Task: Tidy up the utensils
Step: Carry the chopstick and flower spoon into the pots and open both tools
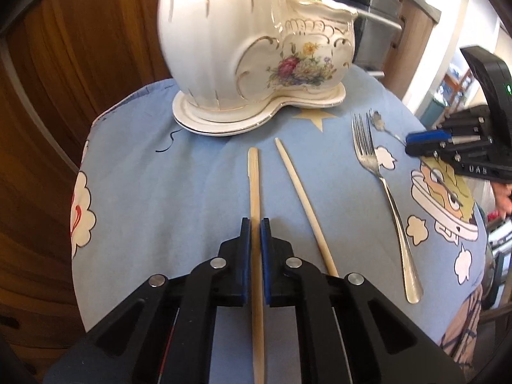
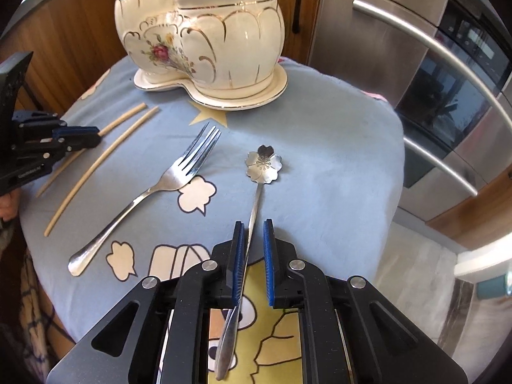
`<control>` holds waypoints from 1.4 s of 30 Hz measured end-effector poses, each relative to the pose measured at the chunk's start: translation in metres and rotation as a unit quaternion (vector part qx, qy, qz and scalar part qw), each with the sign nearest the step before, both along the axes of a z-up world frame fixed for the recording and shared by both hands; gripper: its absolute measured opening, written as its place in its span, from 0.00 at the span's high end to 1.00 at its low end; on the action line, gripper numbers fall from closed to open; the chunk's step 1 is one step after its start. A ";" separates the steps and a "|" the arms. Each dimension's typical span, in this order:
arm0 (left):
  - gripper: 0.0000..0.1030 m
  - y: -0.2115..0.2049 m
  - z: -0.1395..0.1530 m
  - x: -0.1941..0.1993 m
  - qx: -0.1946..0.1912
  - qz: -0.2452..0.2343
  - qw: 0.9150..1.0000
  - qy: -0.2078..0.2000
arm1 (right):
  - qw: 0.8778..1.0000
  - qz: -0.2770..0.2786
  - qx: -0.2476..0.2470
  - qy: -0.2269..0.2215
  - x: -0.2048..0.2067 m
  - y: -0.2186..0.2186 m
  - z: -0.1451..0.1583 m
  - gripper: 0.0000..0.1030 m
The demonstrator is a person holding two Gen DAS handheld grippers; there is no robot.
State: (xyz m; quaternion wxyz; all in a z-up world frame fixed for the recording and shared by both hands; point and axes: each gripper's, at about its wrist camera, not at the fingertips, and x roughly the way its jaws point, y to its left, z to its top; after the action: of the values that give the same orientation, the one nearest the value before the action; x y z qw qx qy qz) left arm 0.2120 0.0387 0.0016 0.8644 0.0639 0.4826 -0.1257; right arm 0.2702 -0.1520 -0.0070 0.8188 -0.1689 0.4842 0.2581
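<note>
Left gripper (image 1: 255,224) pinches one chopstick (image 1: 254,179), long axis pointing straight ahead at the ceramic holder (image 1: 230,48) on the table's far edge. Right gripper (image 2: 254,227) is parted around the flower spoon (image 2: 263,163); handle touches the left pad only, bowl toward the holder.

Flower spoon (image 2: 256,192) between right gripper (image 2: 254,233) fingers

Bright daylight, glare on steel, fisheye-warped edges.
</note>
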 end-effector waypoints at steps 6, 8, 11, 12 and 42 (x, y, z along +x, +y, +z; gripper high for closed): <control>0.93 -0.009 0.004 0.021 0.030 -0.039 0.997 0.067 | 0.999 0.017 -0.021 0.036 0.014 0.006 0.000 0.88; 0.93 -0.013 0.005 0.032 0.034 -0.049 0.994 0.095 | 0.998 0.021 -0.020 0.055 0.021 0.006 0.001 0.88; 0.92 -0.019 0.006 0.043 0.044 -0.059 0.990 0.120 | 0.996 0.028 -0.028 0.077 0.029 0.008 0.001 0.88; 0.92 -0.021 0.006 0.046 0.048 -0.060 0.989 0.127 | 0.996 0.030 -0.032 0.083 0.032 0.009 0.001 0.88; 0.94 0.022 0.044 -0.012 -0.017 -0.009 1.000 -0.006 | 0.997 -0.013 0.070 0.019 0.004 -0.028 0.028 0.96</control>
State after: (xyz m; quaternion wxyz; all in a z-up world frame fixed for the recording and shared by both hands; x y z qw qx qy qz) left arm 0.1995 0.0607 0.0460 0.8669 0.0545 0.4749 -0.1413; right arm 0.2742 -0.1803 0.0209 0.8226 -0.0998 0.4823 0.2841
